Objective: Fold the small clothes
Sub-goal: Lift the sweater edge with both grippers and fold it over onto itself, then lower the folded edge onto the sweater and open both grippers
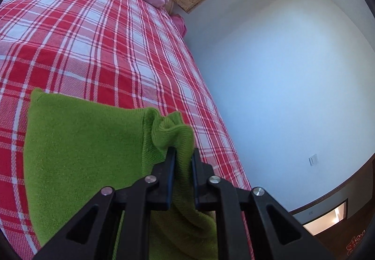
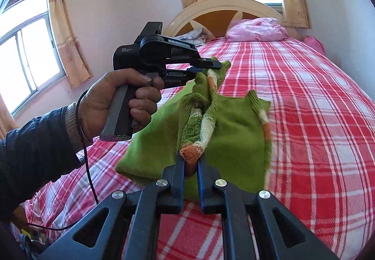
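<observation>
Bedroom, bed with red-white plaid sheet (image 2: 304,100), pale walls, curtained windows. Nearest, right gripper (image 2: 191,161) pinched tight on the orange-white striped cuff of a green knit sweater (image 2: 234,128); its lower hem is hidden behind the fingers. Left gripper (image 1: 181,156), held in the person's left hand (image 2: 121,100), clamps a bunched green edge; the cloth hangs off the sheet between both claws, right edge motion-blurred. Far: pink pillow (image 2: 255,30) against the cream headboard (image 2: 225,5), other bedding there too small to identify.
</observation>
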A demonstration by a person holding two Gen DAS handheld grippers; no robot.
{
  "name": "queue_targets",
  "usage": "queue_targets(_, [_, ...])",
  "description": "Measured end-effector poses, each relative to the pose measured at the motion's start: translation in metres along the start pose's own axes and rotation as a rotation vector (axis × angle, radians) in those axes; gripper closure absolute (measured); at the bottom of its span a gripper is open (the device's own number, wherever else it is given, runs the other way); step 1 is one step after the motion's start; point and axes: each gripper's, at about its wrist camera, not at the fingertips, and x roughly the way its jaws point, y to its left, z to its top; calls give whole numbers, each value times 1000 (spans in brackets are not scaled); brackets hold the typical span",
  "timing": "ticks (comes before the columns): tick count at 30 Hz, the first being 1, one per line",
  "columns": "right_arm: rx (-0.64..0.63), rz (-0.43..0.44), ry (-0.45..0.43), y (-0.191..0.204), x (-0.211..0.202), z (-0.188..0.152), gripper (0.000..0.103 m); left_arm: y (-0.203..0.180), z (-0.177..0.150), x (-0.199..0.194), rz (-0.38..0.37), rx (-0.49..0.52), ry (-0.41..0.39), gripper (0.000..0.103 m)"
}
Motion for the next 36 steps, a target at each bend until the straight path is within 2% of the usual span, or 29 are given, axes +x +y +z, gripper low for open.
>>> queue_targets(5, [61, -25, 26, -26, -5, -8, 94, -12, -6, 29, 27, 29, 44, 90])
queue_targets(9, [131, -12, 71, -45, -3, -22, 94, -18, -15, 50, 57, 47, 87, 90])
queue_targets(16, [214, 7, 135, -65, 8, -36, 94, -35, -30, 63, 164, 155, 102, 87])
queue_targets(19, [227, 13, 139, -68, 10, -40, 94, -40, -33, 53, 179, 164, 86, 79])
queue_targets(22, [235, 24, 139, -72, 10, -43, 91, -56, -38, 36, 168, 243, 59, 71])
queue_targets(24, [238, 30, 133, -75, 6, -44, 83, -64, -45, 19, 192, 321, 28, 61])
queue_targets(25, [239, 21, 127, -76, 3, -45, 79, -64, -50, 10, 219, 351, 11, 50])
queue_targets(26, [227, -21, 110, -75, -3, -44, 68, -61, -57, -4, 249, 377, -14, 42])
queue_targets(27, [211, -72, 93, -74, -8, -42, 59, -57, -61, -11, 276, 395, -30, 40])
queue_targets(29, [182, -163, 27, -72, -22, -31, 59, -45, -74, -30, 349, 436, -47, 40])
queue_targets(30, [179, -169, -1, -70, -27, -25, 58, -40, -84, -38, 374, 453, -59, 40])
queue_targets(32, [168, -149, -44, -64, -28, -4, 58, -28, -102, -50, 428, 474, -73, 40])
queue_targets(34, [144, -113, -48, -54, -17, 15, 58, -18, -114, -52, 440, 474, -70, 40])
queue_targets(36, [133, -29, -46, -45, 4, 35, 58, -10, -124, -48, 456, 469, -47, 35])
